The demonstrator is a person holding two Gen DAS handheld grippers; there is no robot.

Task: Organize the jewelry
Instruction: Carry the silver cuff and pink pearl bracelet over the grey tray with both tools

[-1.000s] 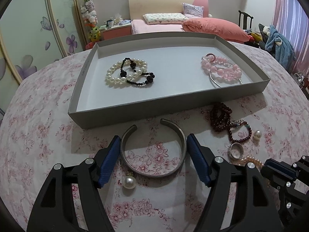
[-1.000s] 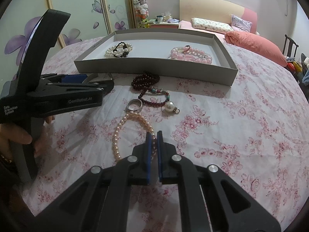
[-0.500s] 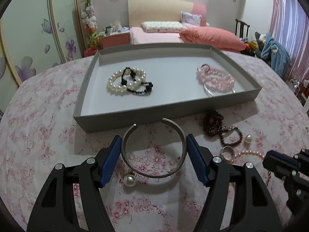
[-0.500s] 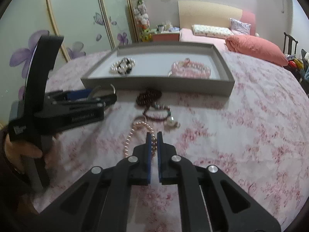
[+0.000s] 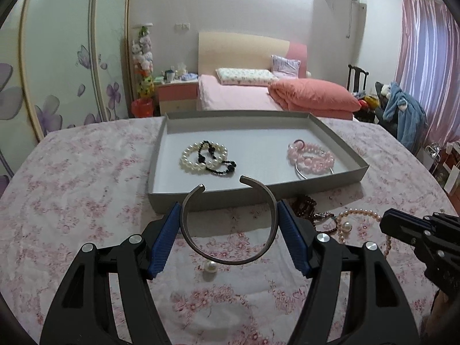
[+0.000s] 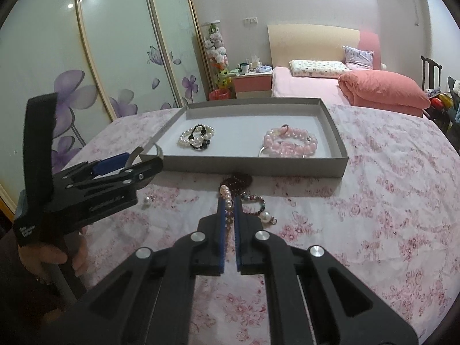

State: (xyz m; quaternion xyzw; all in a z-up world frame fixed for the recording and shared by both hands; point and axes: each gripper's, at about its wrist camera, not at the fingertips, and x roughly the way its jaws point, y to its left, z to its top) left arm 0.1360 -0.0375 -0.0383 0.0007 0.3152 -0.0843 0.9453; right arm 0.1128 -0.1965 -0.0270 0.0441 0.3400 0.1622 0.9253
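Both tools have risen off the floral pink bedspread: the left gripper clamps the open silver metal cuff bangle, while the right gripper pinches the pale pearl-bead strand. Beyond, the shallow grey cardboard tray holds bracelets.

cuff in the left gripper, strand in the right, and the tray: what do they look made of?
Cuff bangle: looks like metal, dull grey brushed finish with a thin bright edge; it holds its open C shape between the left gripper pads.
Pearl strand in the right gripper: glossy pinkish-white beads; real or imitation, can't tell.
Tray: probably matte grey cardboard, with thin folded walls.
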